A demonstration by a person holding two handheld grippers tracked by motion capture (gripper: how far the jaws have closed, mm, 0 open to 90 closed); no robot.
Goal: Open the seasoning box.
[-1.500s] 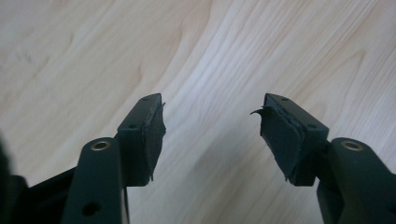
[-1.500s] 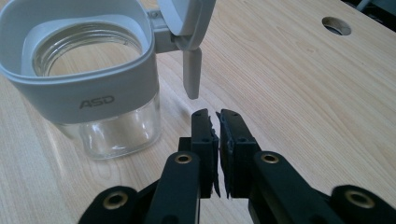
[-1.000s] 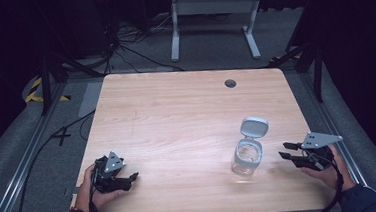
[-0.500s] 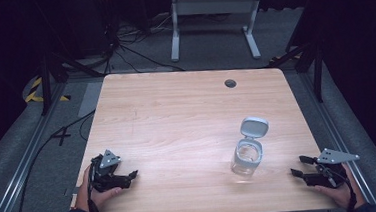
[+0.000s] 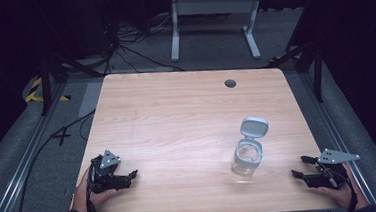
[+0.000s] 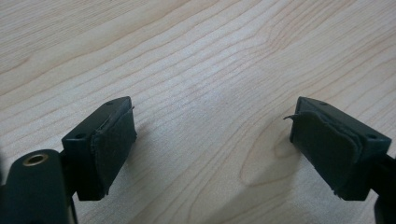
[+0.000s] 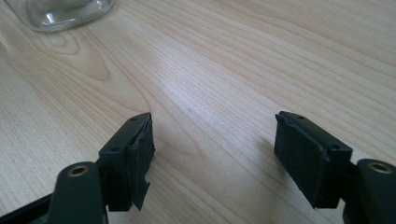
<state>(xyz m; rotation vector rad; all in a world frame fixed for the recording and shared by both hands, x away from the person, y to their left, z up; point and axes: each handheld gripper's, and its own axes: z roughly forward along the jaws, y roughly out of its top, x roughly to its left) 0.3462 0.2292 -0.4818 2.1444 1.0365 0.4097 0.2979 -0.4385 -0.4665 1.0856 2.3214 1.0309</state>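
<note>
A clear glass jar (image 5: 247, 158) stands upright on the wooden desk (image 5: 176, 117), at about four o'clock from the desk's centre, with its grey flip lid (image 5: 254, 127) hinged open and tilted back toward twelve o'clock. The left hand-held gripper (image 5: 129, 177) rests at the eight o'clock corner, well apart from the jar; in the left gripper view (image 6: 210, 140) its jaws stand wide, with bare wood between the pads. The right hand-held gripper (image 5: 302, 166) lies at the four o'clock edge, near the jar and at the jar's four o'clock. Its jaws have just been opening and now stand wide, nothing between them in the right gripper view (image 7: 212, 156), where the jar's base (image 7: 65, 11) shows at eleven o'clock.

Handling, as judged: the jar looks rigid, smooth-walled and breakable, of moderate weight for its size, and probably empty, though the contents cannot be told for certain. Glass is slippery under foam pads, so a grip across the mid-body, below the collar, would likely hold best; the jaw opening appears about sufficient for that width. The open lid looks like thin plastic on a small hinge: light and somewhat flexible, it suits a gentle push toward six o'clock to close it rather than a load-bearing hold. A knock near the rim could tip the jar.
</note>
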